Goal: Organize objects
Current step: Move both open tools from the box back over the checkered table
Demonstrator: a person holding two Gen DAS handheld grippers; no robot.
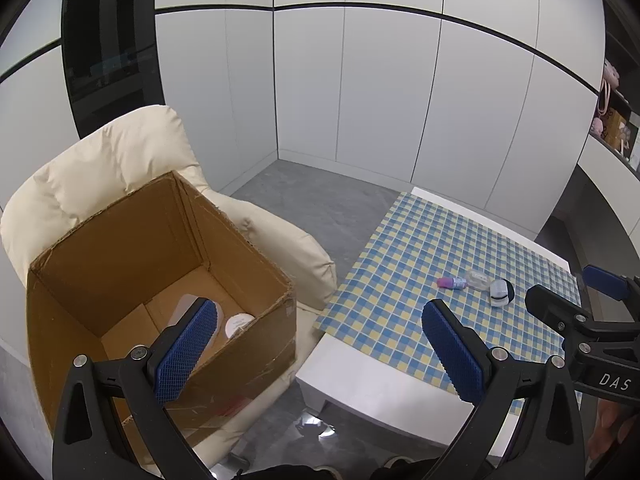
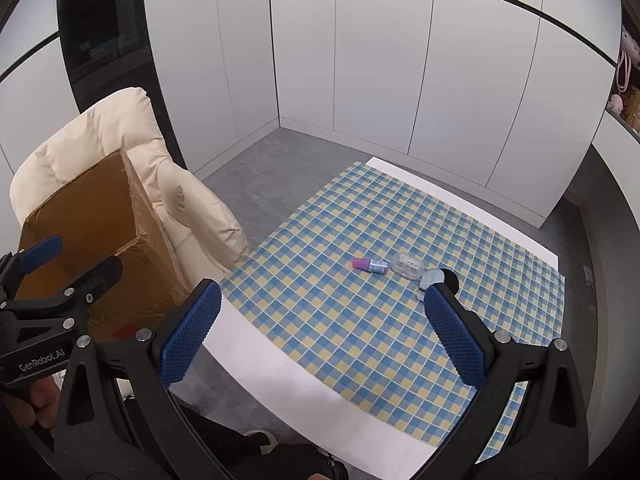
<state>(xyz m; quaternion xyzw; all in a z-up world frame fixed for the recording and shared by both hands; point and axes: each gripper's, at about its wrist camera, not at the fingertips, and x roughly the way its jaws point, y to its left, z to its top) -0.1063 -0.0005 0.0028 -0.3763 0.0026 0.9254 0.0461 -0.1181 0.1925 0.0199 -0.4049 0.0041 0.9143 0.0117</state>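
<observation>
1. Brown cardboard is the destination: the open cardboard box (image 1: 160, 280) sits on the seat of a cream armchair (image 1: 100, 160) just left of the desk (image 2: 280, 380), top flaps gone, so things can be dropped straight in from above.
2. Inside it, on the floor of the box, a round white container (image 1: 239, 324) and a pale flat item lie already, which suggests the sorting is partly done.
3. Three small things are left on the checked cloth (image 2: 360, 320), clustered toward the far right: a small bottle with a pink cap (image 2: 370, 264) lying on its side, a clear plastic case (image 2: 407, 265) just right of it, and a pale blue and black item (image 2: 436, 278) touching or nearly touching the case; what that last one is I cannot tell.
4. The left gripper (image 1: 320, 350) hangs between box and desk, its blue-padded fingers (image 1: 186, 350) spread wide and holding nothing.
5. The right gripper (image 2: 320, 332) is raised above the near part of the cloth, fingers likewise wide apart and empty, pointed toward the cluster; it looks the better placed to fetch the next piece.
6. The bottle, lying flat and apart from the others, seems the easiest pick.
</observation>
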